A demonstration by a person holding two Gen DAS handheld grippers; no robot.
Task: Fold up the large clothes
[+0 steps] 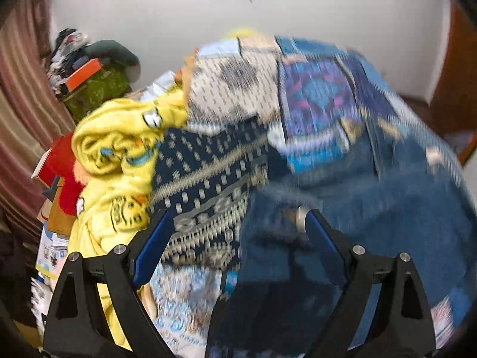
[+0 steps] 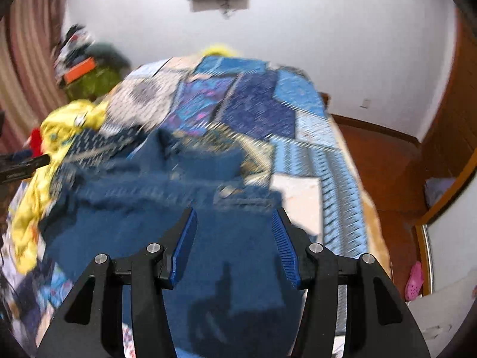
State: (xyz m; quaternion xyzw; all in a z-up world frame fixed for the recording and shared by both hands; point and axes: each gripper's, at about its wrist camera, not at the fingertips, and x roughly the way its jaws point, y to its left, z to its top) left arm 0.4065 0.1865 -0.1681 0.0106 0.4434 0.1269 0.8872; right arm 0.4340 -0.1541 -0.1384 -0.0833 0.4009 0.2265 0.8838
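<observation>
One bed under a patchwork cover carries everything. Blue jeans lie spread across its near end, presumably laid flat for folding, their waistband toward the middle. A yellow blanket is bunched along the left edge, probably pushed aside. Left gripper hangs over the jeans, fingers spread wide, holding nothing. Right gripper hovers likewise, fingers half apart, empty.
</observation>
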